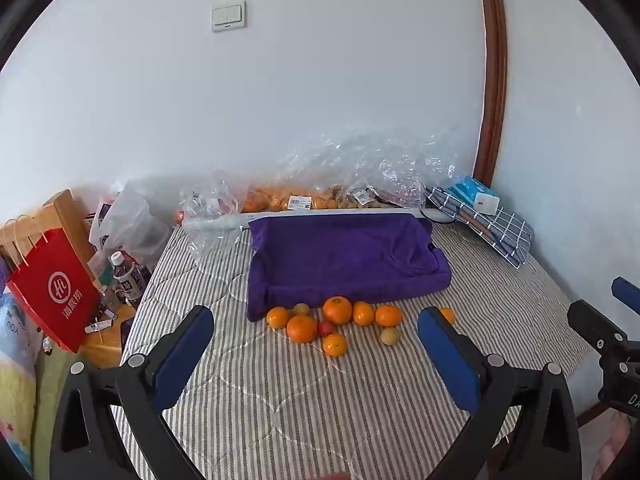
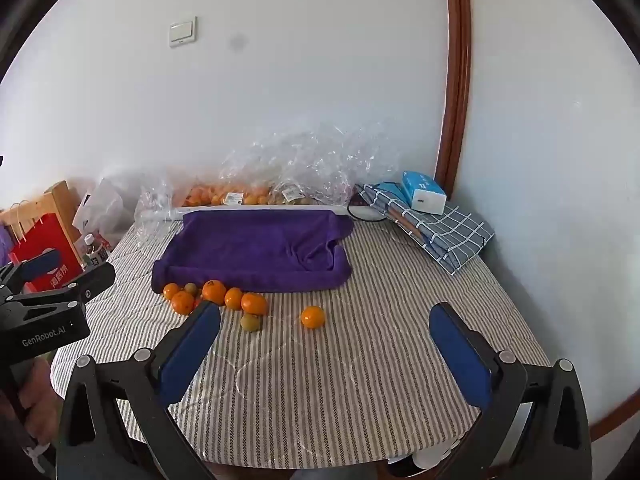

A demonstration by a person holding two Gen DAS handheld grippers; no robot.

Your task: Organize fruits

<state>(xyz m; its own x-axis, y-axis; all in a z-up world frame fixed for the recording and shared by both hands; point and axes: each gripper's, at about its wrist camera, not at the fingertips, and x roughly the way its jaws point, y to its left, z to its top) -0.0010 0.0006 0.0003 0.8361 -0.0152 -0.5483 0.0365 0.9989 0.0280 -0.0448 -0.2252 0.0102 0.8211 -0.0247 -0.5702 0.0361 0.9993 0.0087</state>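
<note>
From the left wrist camera, we look between the blue pads of the left claw point(image 1: 316, 354), which stands wide with nothing between them, poised above a striped worktop point(image 1: 304, 412). Beyond it a cluster of oranges point(image 1: 337, 310) lies against the near edge of a purple towel point(image 1: 344, 262), with a small red fruit point(image 1: 325, 328) among them and two greenish fruits point(image 1: 390, 336) at its edges. One orange point(image 1: 448, 315) peeks out from behind the right pad. This view alone takes in the side table at left, with a red paper bag point(image 1: 52, 288) and a bottle point(image 1: 124, 272). At the far right edge we glimpse part of the right claw point(image 1: 616, 320).

From the right wrist camera, the right claw point(image 2: 325, 350) is likewise spread wide and empty over the striped worktop point(image 2: 320, 400). Here the lone orange point(image 2: 313, 317) shows in full, well apart from the cluster point(image 2: 214, 292) by the towel point(image 2: 256, 250), and one greenish fruit point(image 2: 251, 322) sits between them. The red fruit is mostly hidden behind the left pad. The tissue pack point(image 2: 424, 193) on a folded checked cloth point(image 2: 448, 236) reads more clearly, as do the clear plastic bags point(image 2: 312, 160) along the wall. The left claw point(image 2: 60, 276) enters at the left edge, a hand point(image 2: 36, 400) below it.
</note>
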